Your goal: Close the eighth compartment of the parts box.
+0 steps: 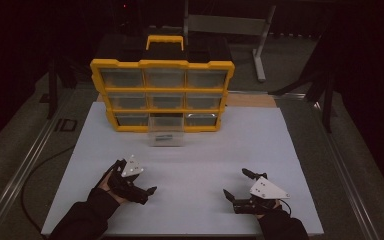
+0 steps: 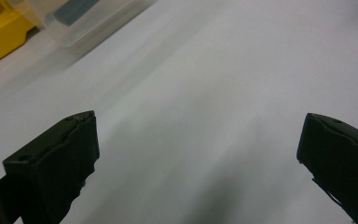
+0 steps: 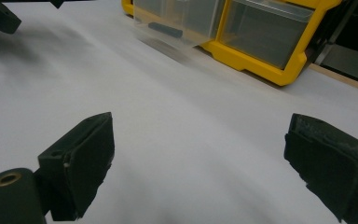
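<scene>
A yellow drawer cabinet [image 1: 162, 95] with clear drawers stands at the back of the white board [image 1: 205, 155]. Its bottom middle drawer [image 1: 166, 131] is pulled out toward me, with a small dark item inside [image 3: 165, 30]. My left gripper [image 1: 135, 177] rests low at the front left, open, jaws wide apart over bare board [image 2: 196, 140]. The right gripper [image 1: 236, 184] sits at the front right, open too, nothing between its jaws [image 3: 198, 154]. The pulled-out drawer [image 2: 81, 18] shows at the top left of the left gripper view.
A black case with a yellow handle [image 1: 164, 41] stands behind the cabinet. Metal rails [image 1: 17, 175] run along both table sides. A cable [image 1: 35, 175] curls on the left. A grey stand [image 1: 260, 45] rises behind the table. Dark surroundings beyond.
</scene>
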`<action>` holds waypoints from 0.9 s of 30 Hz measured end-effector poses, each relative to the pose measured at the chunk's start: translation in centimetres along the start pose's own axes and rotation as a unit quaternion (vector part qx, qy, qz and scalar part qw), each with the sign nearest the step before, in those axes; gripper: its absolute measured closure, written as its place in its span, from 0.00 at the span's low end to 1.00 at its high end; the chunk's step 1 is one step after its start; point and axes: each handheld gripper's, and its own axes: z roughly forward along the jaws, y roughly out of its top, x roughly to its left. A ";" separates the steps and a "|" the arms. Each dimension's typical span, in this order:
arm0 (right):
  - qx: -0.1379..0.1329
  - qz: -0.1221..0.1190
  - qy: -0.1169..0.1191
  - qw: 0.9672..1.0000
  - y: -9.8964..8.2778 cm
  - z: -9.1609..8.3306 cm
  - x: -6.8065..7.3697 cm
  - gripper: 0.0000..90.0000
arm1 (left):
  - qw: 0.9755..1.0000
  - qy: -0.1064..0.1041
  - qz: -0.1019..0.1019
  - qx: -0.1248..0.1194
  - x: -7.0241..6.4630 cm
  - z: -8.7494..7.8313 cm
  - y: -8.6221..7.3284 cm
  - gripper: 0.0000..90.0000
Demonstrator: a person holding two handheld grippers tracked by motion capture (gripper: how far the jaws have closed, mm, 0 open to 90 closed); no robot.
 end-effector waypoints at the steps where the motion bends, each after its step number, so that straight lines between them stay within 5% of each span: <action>1: 0.000 0.000 0.000 1.000 0.0 0.0 0.0 0.10 | 1.000 0.002 0.002 0.002 -0.1 0.2 0.2 0.00; 16: -0.001 -0.001 0.000 1.000 0.0 0.0 0.0 0.10 | 0.999 0.032 -0.030 0.013 -1.1 2.7 1.3 0.00; 22: 0.000 -0.001 0.001 1.000 0.0 0.0 0.0 0.10 | 0.999 0.039 -0.026 0.024 -1.5 3.7 1.4 0.00; 27: 0.000 -0.001 0.001 1.000 0.0 0.0 0.0 0.10 | 0.998 0.052 -0.042 0.007 -1.4 4.2 1.6 0.00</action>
